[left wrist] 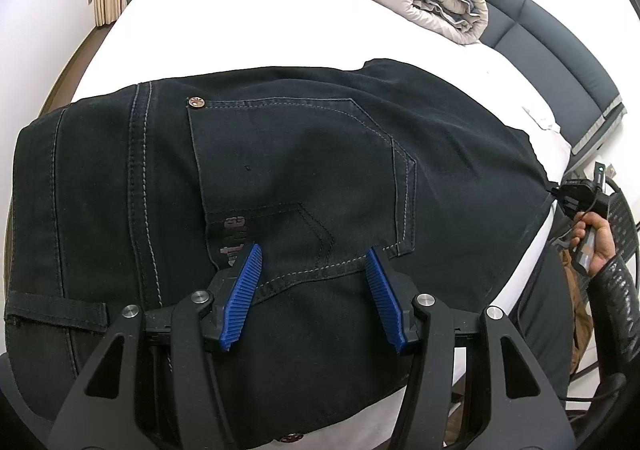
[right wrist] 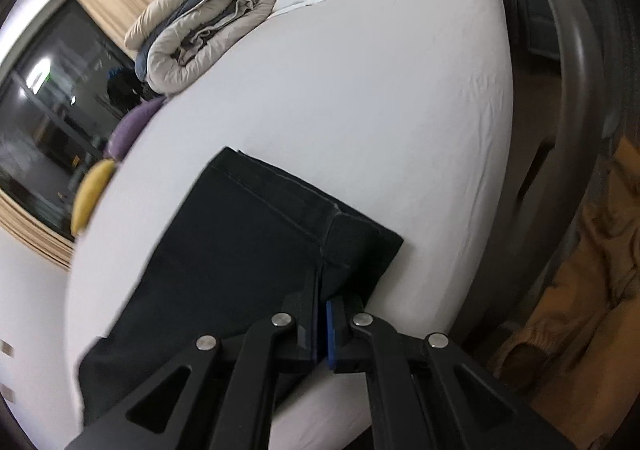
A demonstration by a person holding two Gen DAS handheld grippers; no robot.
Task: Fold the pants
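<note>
Denim-dark pants [left wrist: 280, 169] lying on white bed [left wrist: 248, 21]; likely heavy, limp, grippy. Hovering half-open: left gripper [left wrist: 314, 258] above back pocket. Pinching hem: right gripper [right wrist: 323, 314], closed tight. Judging seams, hems best for gripping.

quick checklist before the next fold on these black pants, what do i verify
1. Right claw shut on the pants at the leg end: ok, jaws closed with dark fabric between them.
2. Left claw gripping: not ok, open, nothing between the pads, above the back pocket.
3. Pants spread flat on the bed: ok at the hem end; cannot tell near the waist.
4. Landing space free: ok, bare sheet beyond the pants.
5. Rolled duvet clear of the pants: ok, well apart.
</note>
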